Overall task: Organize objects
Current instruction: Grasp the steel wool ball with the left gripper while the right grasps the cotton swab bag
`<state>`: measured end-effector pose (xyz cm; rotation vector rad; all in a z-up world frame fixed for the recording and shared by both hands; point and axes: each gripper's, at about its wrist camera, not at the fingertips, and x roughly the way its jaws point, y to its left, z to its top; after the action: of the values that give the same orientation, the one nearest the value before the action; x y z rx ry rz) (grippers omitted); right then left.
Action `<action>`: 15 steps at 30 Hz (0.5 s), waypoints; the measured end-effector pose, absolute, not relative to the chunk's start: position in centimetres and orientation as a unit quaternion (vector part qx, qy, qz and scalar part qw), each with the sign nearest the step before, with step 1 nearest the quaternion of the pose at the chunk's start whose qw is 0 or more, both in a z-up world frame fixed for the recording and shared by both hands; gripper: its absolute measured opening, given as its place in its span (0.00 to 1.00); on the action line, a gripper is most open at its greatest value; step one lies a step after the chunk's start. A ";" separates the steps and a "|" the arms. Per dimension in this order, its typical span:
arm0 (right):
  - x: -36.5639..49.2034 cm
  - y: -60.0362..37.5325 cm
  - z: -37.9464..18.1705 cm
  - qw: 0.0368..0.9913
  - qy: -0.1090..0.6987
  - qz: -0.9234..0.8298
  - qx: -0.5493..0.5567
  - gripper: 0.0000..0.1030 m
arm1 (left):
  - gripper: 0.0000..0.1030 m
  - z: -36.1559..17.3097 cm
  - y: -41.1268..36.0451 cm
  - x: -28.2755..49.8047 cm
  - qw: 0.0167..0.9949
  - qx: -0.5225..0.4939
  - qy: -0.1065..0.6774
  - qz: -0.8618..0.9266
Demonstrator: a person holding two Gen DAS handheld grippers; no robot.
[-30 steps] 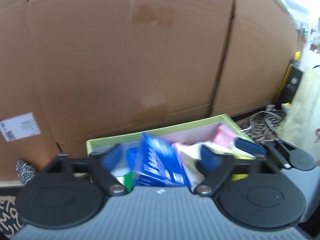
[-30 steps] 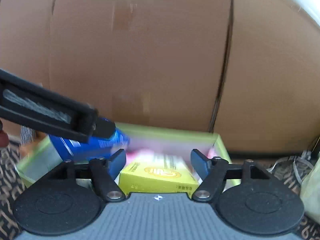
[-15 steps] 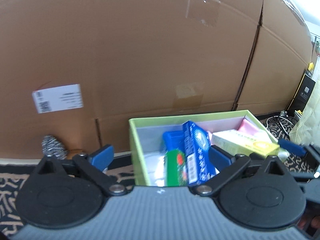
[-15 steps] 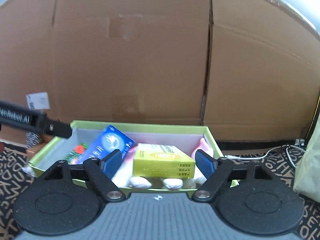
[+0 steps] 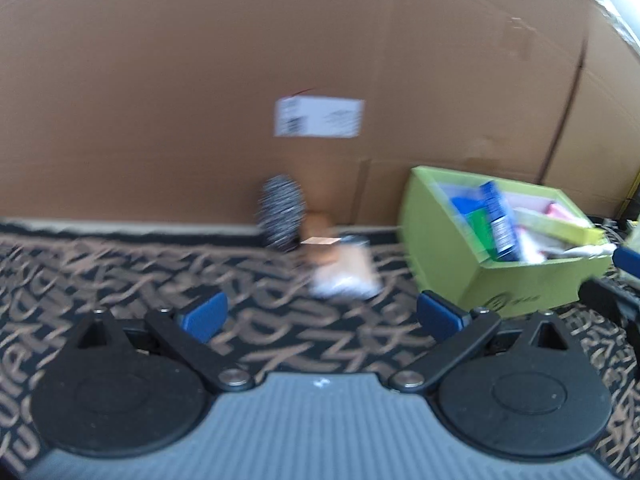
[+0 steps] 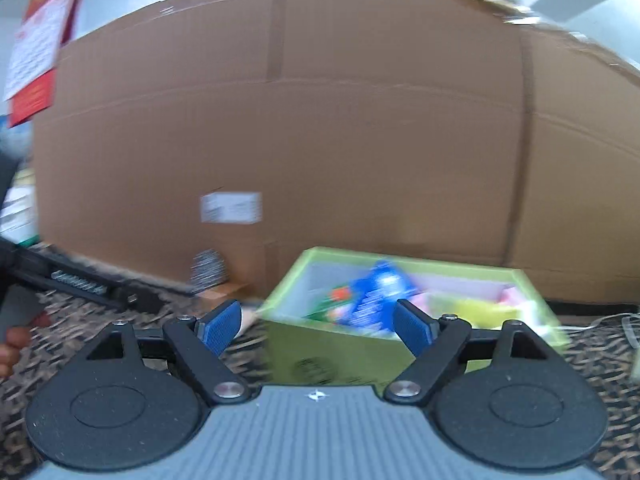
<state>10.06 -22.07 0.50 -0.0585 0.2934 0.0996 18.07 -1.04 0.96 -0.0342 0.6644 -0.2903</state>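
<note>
The green box [image 5: 448, 264] sits at the right of the left wrist view, filled with packets, a blue carton [image 5: 498, 220] upright among them. The left gripper [image 5: 320, 314] is spread and empty over the patterned mat [image 5: 120, 272]. A steel scourer [image 5: 282, 216] and a blurred pale packet [image 5: 344, 272] lie at centre against the cardboard wall [image 5: 200, 80].

In the right wrist view, the green box [image 6: 332, 344] lies lower centre; the right gripper [image 6: 318, 322] is spread, holding nothing.

My left wrist camera sits low over the dark patterned carpet [image 5: 120, 264], facing the brown cardboard wall [image 5: 200, 100], with the green open-topped box [image 5: 448, 248] off to its right. My right wrist camera faces the same wall [image 6: 360, 140] with that box [image 6: 340, 344] close and nearly centred; both views share the white label [image 5: 319, 117] [image 6: 231, 207].
</note>
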 end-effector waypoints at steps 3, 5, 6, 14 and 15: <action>10.3 -19.1 -1.0 0.981 0.170 0.086 -0.038 0.83 | 1.00 0.2 1.6 17.4 0.934 -0.034 0.334 -0.123; 10.9 -17.1 -2.2 0.975 0.192 0.103 -0.045 0.83 | 1.00 -0.3 3.0 17.2 0.932 -0.049 0.342 -0.114; 11.2 -16.3 -2.7 0.972 0.200 0.111 -0.048 0.83 | 1.00 -0.5 3.7 17.1 0.930 -0.054 0.345 -0.111; 14.5 -11.9 -4.2 0.964 0.231 0.116 -0.057 0.81 | 1.00 -1.0 6.6 17.7 0.934 -0.066 0.337 -0.096; 15.1 -11.5 -4.3 0.964 0.232 0.114 -0.060 0.80 | 1.00 -1.1 6.7 18.0 0.934 -0.069 0.338 -0.096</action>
<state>15.10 -11.52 -4.33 -0.1219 0.4693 0.2301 18.05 6.74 -1.12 -0.1406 0.6924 -0.1968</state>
